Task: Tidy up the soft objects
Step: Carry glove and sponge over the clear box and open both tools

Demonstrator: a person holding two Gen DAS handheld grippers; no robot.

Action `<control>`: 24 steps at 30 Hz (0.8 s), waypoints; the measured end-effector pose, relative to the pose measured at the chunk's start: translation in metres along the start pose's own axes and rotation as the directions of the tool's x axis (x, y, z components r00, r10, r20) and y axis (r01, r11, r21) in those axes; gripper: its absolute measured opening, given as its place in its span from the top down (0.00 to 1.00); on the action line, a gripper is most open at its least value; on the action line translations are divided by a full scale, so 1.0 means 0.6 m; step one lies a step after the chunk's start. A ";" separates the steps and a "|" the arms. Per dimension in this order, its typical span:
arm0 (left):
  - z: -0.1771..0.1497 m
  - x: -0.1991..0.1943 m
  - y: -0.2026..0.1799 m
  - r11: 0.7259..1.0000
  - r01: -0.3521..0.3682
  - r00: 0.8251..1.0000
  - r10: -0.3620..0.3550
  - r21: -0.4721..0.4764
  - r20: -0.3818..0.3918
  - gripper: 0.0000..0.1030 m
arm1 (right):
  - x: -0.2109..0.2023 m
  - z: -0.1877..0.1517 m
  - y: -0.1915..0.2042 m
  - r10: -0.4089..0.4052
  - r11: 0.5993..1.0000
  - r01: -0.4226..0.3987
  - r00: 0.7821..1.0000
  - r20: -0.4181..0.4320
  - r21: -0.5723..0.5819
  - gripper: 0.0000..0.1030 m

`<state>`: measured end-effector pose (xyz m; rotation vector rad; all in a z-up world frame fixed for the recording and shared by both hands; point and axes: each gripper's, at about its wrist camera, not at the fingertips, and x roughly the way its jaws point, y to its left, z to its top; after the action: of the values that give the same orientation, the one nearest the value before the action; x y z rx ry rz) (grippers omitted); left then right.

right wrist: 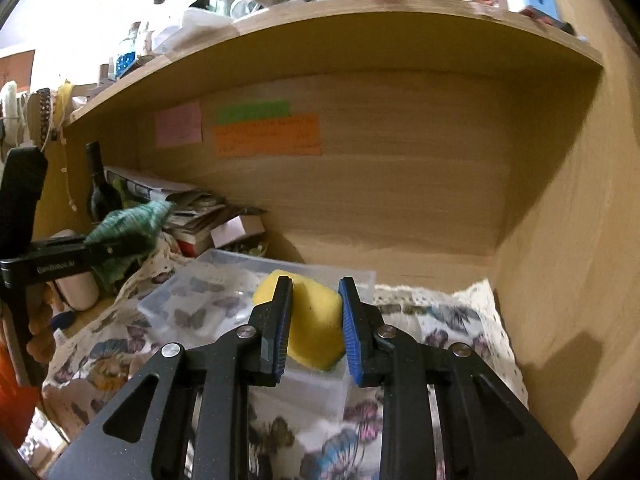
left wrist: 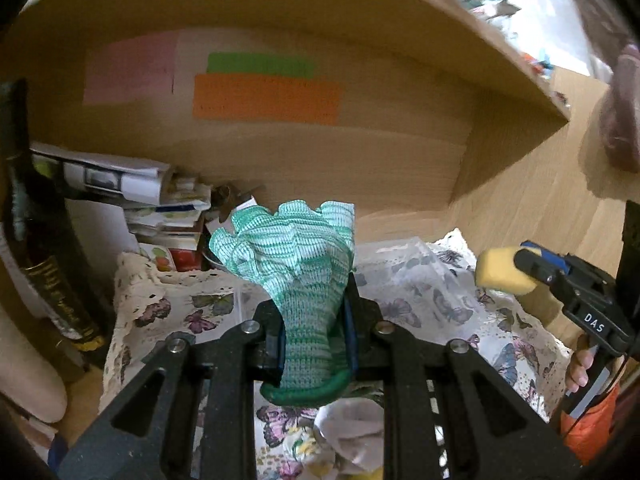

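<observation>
Left gripper (left wrist: 314, 344) is clamped on one green-and-white knit glove (left wrist: 298, 264), cuff down between the jaws, fingers splayed upward, held in the air above the butterfly-print cloth (left wrist: 420, 292). Right gripper (right wrist: 314, 316) is closed on one yellow sponge (right wrist: 316, 320), pinched between the blue pads (right wrist: 352, 344), held over the clear plastic bin (right wrist: 224, 280) on the same cloth. Left wrist view only: a crumpled grey-white sock or rag (left wrist: 352, 440) lying on the cloth below the glove cuff, and the right gripper from the side with the sponge at its tip and the person's fingers (left wrist: 578, 368) on the handle. Right wrist view only: the bin clearly as a see-through rectangular box, the cluttered top of the shelf (right wrist: 320, 20) with jars and bottles too blurred to count, and the left gripper from the side at far left with the glove bunched in it. Both views: wooden alcove back wall with three paper notes, one pink (right wrist: 178, 124), one green (right wrist: 254, 110), one orange (right wrist: 268, 136); one dark bottle (right wrist: 96, 184) standing at left; one stack of books and papers (right wrist: 192, 216) beside it. Counts: two grippers, one glove, one sponge, one bin, one cloth.
</observation>
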<state>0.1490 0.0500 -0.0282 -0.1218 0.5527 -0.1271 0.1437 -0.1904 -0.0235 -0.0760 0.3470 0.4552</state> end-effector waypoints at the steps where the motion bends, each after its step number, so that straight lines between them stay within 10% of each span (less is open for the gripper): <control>1: 0.004 0.014 0.003 1.000 -0.001 1.000 0.001 -0.003 -0.021 0.80 | 0.011 0.004 0.001 0.002 1.000 -0.002 1.000 -0.010 -0.005 0.79; 24: -0.018 0.195 -0.003 0.994 -0.040 0.955 0.068 0.100 -0.290 0.75 | 0.208 -0.065 0.059 0.027 0.995 -0.057 0.943 -0.333 -0.079 0.76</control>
<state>0.2418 0.0295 -0.0972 0.0040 0.8446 -0.1181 0.2206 -0.1126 -0.1029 -0.2330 0.6616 0.5006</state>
